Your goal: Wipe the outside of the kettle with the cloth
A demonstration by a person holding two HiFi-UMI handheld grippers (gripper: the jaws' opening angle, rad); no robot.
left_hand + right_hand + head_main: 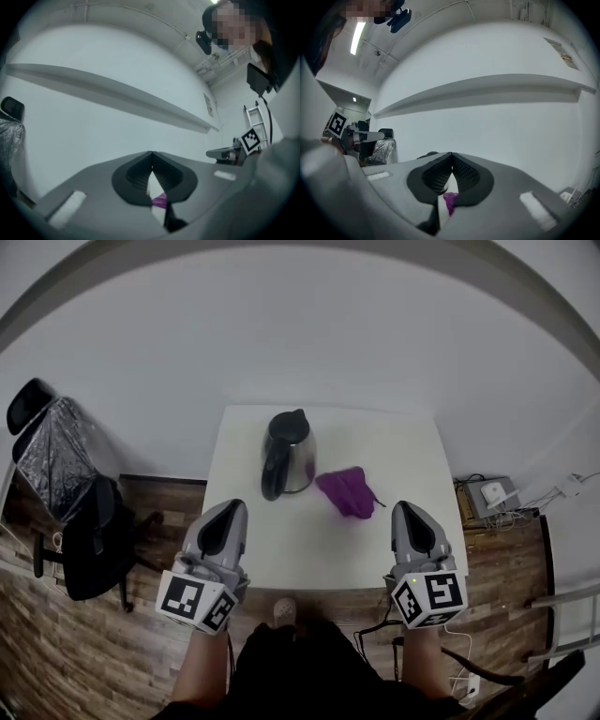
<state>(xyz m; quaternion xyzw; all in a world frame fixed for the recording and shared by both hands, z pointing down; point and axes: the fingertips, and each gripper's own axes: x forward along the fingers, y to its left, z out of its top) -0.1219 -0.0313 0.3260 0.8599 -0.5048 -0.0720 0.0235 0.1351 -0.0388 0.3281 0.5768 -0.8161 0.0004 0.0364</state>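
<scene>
My left gripper (pixel 229 509) and right gripper (pixel 410 512) both sit clenched on nothing at the near edge of the white square table (pixel 281 559). The crumpled purple cloth (pixel 348 491) lies mid-table, just right of the black-handled steel kettle (pixel 286 454). I'd open the right jaws first, then pinch the cloth's raised fold. A black office chair (pixel 94 531) stands off to the left; nothing blocks the reach

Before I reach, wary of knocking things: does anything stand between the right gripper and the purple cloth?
Nothing visible does. Only bare white table lies between the right gripper and the purple cloth; the kettle stands left of the cloth.
</scene>
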